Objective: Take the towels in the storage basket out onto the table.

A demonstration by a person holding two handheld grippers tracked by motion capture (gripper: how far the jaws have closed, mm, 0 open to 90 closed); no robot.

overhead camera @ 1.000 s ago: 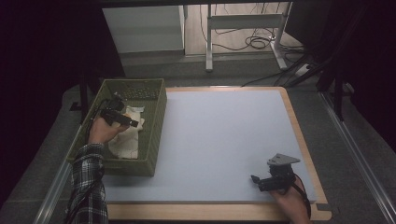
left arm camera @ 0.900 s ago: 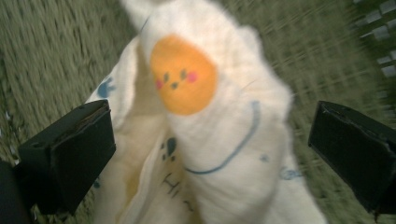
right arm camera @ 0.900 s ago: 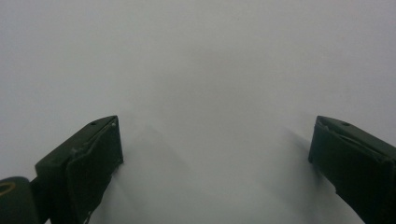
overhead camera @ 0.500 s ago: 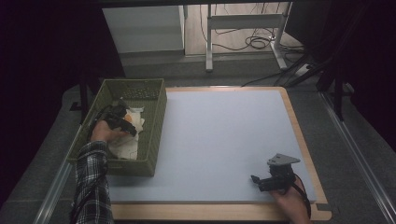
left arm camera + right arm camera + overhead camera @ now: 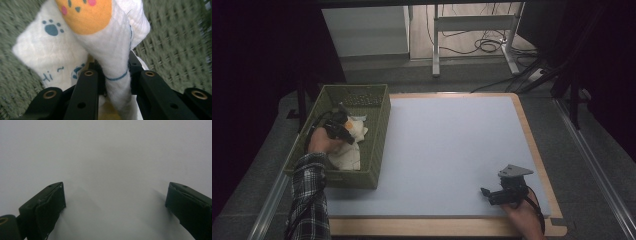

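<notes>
1. Since a second ago, the left gripper [image 5: 343, 131] has been dipping lower into the green basket [image 5: 379, 125], and its jaws have just been closing with the white cloth [image 5: 347, 150] between them.
2. Looking along the left gripper view, the two black jaws are pinching a raised fold of the cloth [image 5: 110, 57]; the fabric is bunching into a narrow ridge where they are squeezing it, so they are clamped on the cloth.
3. That cloth is printed with blue paw marks and an orange face patch [image 5: 85, 15], and it is lying inside the basket at the desk's left edge, its lower part resting on the woven floor [image 5: 175, 45].
4. Gripping a pinched fold rather than a flat edge is making sense here: soft fabric offers nothing rigid, so gathering it is giving the jaws something to bite.
5. Across the grey desk [image 5: 452, 145], the right gripper [image 5: 486, 192] is sitting near the front right corner, keeping the same spot as a second ago.
6. Its jaws are standing wide apart over bare desk surface [image 5: 112, 170], holding nothing.
7. Parking it there is probably leaving the middle free for the cloth to come out and be laid down.
8. Likely next: the left hand [image 5: 319, 142] is getting ready to lift, and the fold could slip if the pinch is shallow.
</notes>
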